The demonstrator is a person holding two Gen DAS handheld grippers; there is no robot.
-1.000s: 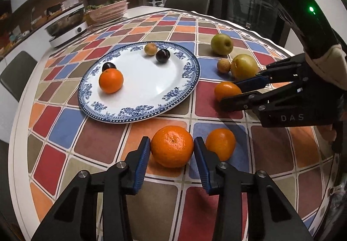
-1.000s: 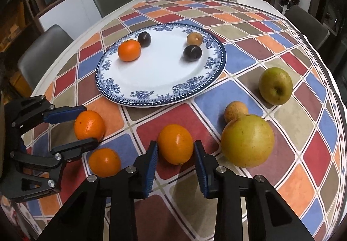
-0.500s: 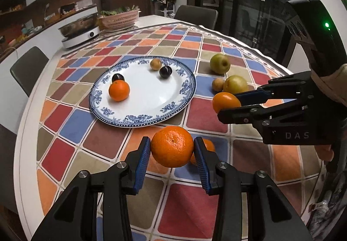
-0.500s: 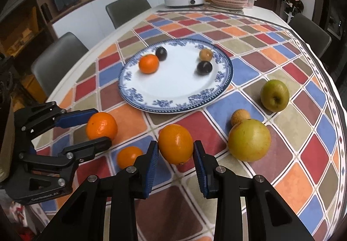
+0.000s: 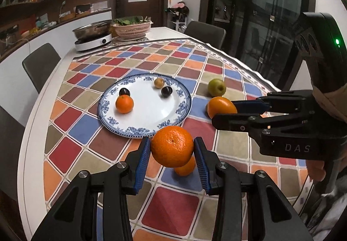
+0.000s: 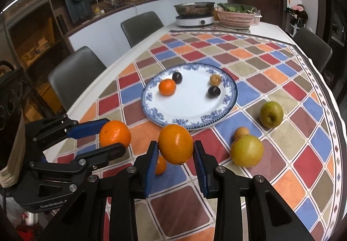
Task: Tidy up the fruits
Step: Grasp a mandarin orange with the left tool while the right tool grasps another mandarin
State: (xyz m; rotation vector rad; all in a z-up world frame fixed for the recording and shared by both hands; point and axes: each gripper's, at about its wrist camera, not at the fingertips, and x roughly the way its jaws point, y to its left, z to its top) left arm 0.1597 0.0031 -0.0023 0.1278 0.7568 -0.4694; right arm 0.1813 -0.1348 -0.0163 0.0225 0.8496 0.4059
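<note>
**Both grippers hold an orange fruit clear of the checked table**

Left wrist view. The left gripper (image 5: pixel 172 150) is closed onto a dimpled mandarin (image 5: pixel 172 146), blue pads pressed to both sides, fruit raised off the surface. Directly below and behind it a small orange (image 5: pixel 184 168) sits on the tablecloth (image 5: pixel 108 145), mostly hidden by the held fruit. Ahead and slightly left lies the blue-rimmed plate (image 5: pixel 182 108), carrying a small mandarin (image 5: pixel 124 104), two dark plums (image 5: pixel 166 91) and one brownish round fruit (image 5: pixel 159 82). To the right, the right gripper (image 5: pixel 225 112) reaches in from the side, clamping a smooth orange (image 5: pixel 221 107). A green apple (image 5: pixel 216 87) rests beyond it. Cloth is a multicolour diamond check over a white table; far end holds a hot-pot cooker (image 5: pixel 93 38) and a pink basket (image 5: pixel 132 29). Dark chairs surround.

Right wrist view. The right gripper (image 6: pixel 175 154) grips the smooth orange (image 6: pixel 175 144) between its pads, lifted. Left of it the left gripper (image 6: pixel 112 136) holds the mandarin (image 6: pixel 115 133). The small orange (image 6: pixel 161 165) is partly covered by the left pad. Right of the tool: a large yellow-green pear (image 6: pixel 247 150), a small tan fruit (image 6: pixel 241 132) touching it behind, the apple (image 6: pixel 271 114) farther off. The plate (image 6: pixel 229 106) is ahead. Shelf contents are too small to identify.
</note>
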